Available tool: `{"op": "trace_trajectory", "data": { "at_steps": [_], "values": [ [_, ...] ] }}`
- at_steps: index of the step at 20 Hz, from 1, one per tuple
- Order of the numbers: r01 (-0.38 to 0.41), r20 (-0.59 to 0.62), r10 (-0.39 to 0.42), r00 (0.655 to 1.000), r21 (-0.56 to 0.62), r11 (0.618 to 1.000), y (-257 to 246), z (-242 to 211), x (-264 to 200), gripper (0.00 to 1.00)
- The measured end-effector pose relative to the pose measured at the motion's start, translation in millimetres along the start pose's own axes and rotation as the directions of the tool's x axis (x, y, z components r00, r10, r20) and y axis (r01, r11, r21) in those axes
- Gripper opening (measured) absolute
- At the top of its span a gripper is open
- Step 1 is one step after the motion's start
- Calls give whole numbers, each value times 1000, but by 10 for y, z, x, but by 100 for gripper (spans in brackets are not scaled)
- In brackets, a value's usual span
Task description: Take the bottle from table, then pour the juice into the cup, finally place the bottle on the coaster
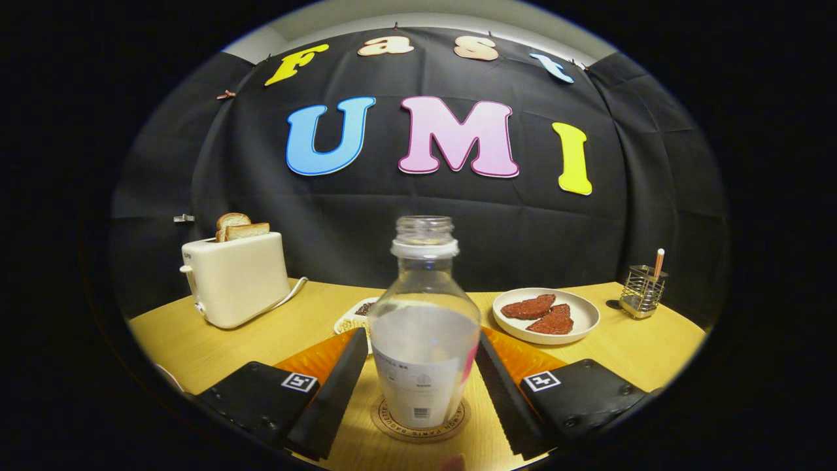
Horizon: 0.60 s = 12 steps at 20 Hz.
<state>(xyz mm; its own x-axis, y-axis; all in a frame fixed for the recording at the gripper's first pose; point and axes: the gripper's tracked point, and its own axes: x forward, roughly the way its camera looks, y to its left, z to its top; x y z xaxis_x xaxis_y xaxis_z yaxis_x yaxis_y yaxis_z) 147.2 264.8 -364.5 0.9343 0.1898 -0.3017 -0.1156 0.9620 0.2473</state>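
Presently, the clear, uncapped bottle (pixel 424 327) stood upright on the round coaster (pixel 422 422) between the spread claw (pixel 422 386) fingers, neither visibly pressing it.

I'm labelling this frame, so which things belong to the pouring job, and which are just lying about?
Job: bottle, standing on the coaster between the gripper's jaws, which flank it.
Lying about: toaster with bread, plate of brown pieces, wire holder.
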Motion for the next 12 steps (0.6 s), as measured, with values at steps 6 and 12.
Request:
{"op": "trace_trajectory", "data": {
  "at_steps": [6, 12],
  "values": [
    [14, 9, -14, 1000, 27, 1000, -48, 93, -205, 98],
    [20, -2, -19, 1000, 26, 999, -45, 299, -818, 98]
  ]
}}
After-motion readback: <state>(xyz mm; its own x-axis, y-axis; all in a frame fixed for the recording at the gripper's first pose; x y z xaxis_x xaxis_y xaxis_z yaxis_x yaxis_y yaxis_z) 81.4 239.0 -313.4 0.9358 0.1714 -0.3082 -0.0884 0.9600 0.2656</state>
